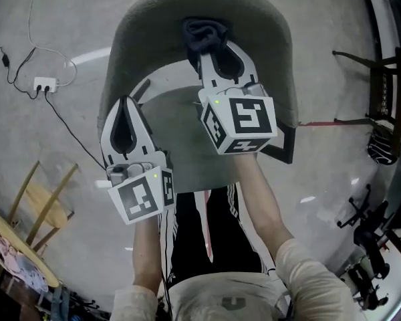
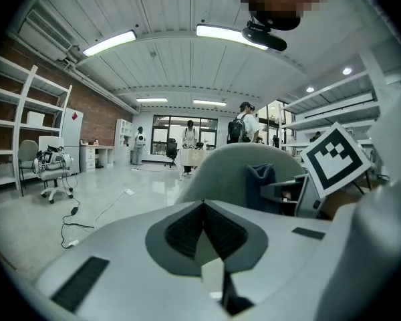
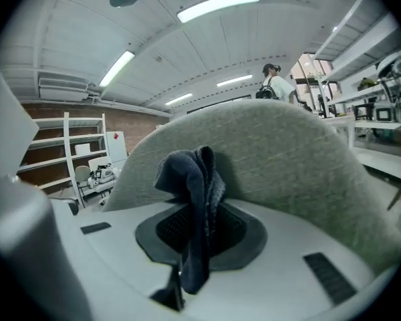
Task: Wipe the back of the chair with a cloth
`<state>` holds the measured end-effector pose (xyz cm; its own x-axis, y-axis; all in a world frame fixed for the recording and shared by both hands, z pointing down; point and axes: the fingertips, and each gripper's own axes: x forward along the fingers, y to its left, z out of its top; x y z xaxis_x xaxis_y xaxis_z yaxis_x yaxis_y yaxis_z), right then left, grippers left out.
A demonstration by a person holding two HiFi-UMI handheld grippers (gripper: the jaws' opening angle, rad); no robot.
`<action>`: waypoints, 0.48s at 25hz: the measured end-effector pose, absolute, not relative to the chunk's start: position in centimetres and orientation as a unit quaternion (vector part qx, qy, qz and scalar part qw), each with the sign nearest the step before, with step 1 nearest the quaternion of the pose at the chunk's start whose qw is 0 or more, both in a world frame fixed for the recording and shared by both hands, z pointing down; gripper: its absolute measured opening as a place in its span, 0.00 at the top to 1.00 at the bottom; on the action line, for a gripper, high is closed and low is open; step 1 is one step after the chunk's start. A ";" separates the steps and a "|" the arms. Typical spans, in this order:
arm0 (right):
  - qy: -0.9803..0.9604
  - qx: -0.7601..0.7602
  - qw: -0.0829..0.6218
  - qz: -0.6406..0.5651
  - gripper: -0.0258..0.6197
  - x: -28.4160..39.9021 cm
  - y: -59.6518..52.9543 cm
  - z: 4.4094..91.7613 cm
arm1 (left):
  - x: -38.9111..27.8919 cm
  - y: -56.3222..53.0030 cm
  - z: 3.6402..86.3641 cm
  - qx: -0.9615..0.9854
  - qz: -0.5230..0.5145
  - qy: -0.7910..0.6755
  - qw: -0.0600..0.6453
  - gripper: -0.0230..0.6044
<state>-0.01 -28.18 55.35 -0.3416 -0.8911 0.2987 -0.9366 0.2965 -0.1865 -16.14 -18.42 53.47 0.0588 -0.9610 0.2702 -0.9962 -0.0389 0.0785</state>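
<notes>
— What are the grippers like?
— The left gripper [image 1: 126, 103] and right gripper [image 1: 217, 52] are white shells with black pads. Each carries a marker cube [image 1: 244, 122], black squares on white.
— Clothing?
— Pale sleeves [image 1: 301, 263], black trousers [image 1: 187, 236] with white side stripes.

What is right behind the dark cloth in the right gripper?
The grey upholstered chair back rises behind the dark blue cloth, which the right gripper pinches. The patch it covers is hidden.
</notes>
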 end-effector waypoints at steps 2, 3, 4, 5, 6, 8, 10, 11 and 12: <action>-0.782 0.595 0.067 0.170 0.87 2.4 -28.0 55.1 | -15.0 -18.8 53.4 0.728 0.073 -0.671 0.121 0.94; -0.772 0.608 0.065 0.172 0.87 3.6 -27.8 54.9 | -14.4 -19.0 53.4 0.733 0.075 -0.665 0.120 0.94; -0.763 0.619 0.063 0.174 0.87 4.8 -27.6 54.7 | -13.8 -19.1 53.4 0.738 0.076 -0.660 0.119 0.94; -0.756 0.628 0.063 0.173 0.87 5.8 -27.4 54.6 | -13.2 -19.1 53.3 0.742 0.076 -0.655 0.119 0.94; -0.750 0.636 0.063 0.172 0.87 6.8 -27.1 54.4 | -12.5 -19.2 53.2 0.746 0.075 -0.650 0.119 0.94; -0.738 0.650 0.065 0.169 0.87 8.6 -26.4 54.2 | -11.3 -19.3 53.0 0.754 0.073 -0.641 0.120 0.94; -0.728 0.661 0.067 0.169 0.87 10.0 -25.7 54.0 | -10.2 -19.3 52.9 0.761 0.072 -0.633 0.123 0.94; -0.724 0.665 0.068 0.170 0.87 10.6 -25.3 53.9 | -9.7 -19.3 52.8 0.763 0.071 -0.630 0.124 0.94; -0.721 0.668 0.069 0.171 0.87 11.2 -25.0 53.8 | -9.2 -19.3 52.6 0.766 0.070 -0.626 0.125 0.94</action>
<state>11.18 -25.03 53.81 -0.0970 -0.9394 0.3288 -0.9868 0.0478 -0.1545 -9.17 -19.27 52.64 0.2056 -0.9422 0.2646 -0.9774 -0.1843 0.1033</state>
